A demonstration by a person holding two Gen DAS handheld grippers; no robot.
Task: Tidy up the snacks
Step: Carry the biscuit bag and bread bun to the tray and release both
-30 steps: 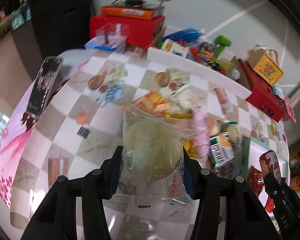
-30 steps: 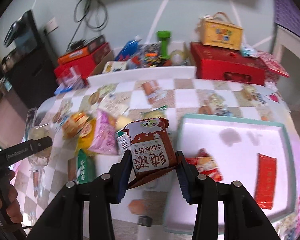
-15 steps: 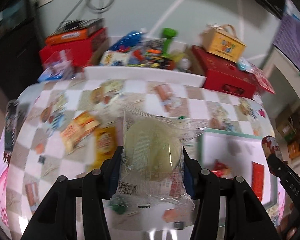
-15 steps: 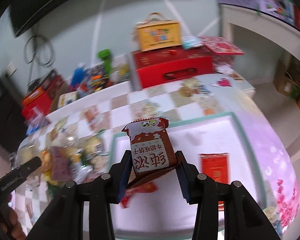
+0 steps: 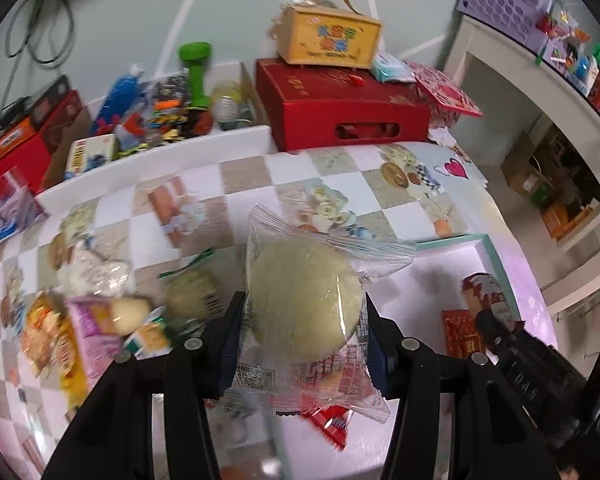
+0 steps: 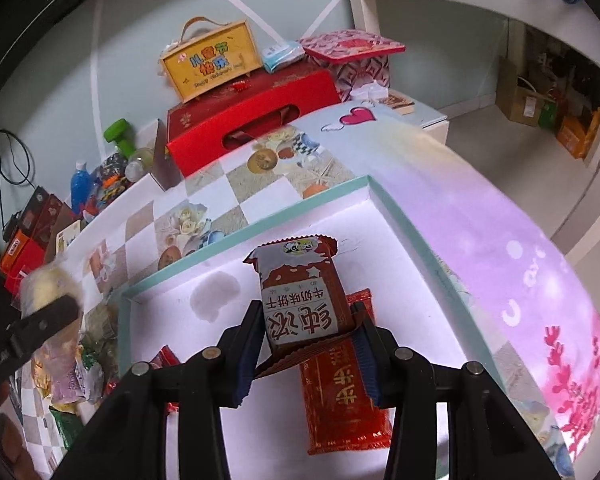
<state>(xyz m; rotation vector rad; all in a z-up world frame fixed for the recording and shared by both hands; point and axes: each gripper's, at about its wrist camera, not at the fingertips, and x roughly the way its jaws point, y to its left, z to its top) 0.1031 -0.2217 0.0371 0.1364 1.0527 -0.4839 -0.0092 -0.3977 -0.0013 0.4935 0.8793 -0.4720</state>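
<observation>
My left gripper (image 5: 302, 340) is shut on a clear-wrapped round pale cake (image 5: 302, 304) and holds it above the left edge of the white tray (image 5: 452, 252). My right gripper (image 6: 306, 344) is shut on a brown-and-white biscuit packet (image 6: 300, 296) and holds it over the tray (image 6: 236, 236), above a flat red packet (image 6: 344, 392) lying in it. A small red packet (image 6: 166, 358) lies at the tray's left side. The right gripper with its packet shows at the right of the left wrist view (image 5: 484, 300). The left gripper with the cake shows at the left of the right wrist view (image 6: 44, 300).
A pile of loose snacks (image 5: 88, 320) lies on the checked tablecloth left of the tray. Behind the table stand a red box (image 5: 340, 108), a yellow gift box (image 5: 328, 38), a green dumbbell (image 5: 196, 68) and a bin of clutter. A white shelf (image 5: 540, 92) stands at the right.
Both grippers have swung to the right, from the snack pile toward the tray. The right gripper's packet is now over the tray's middle; the left gripper's cake has reached the tray's left edge.
</observation>
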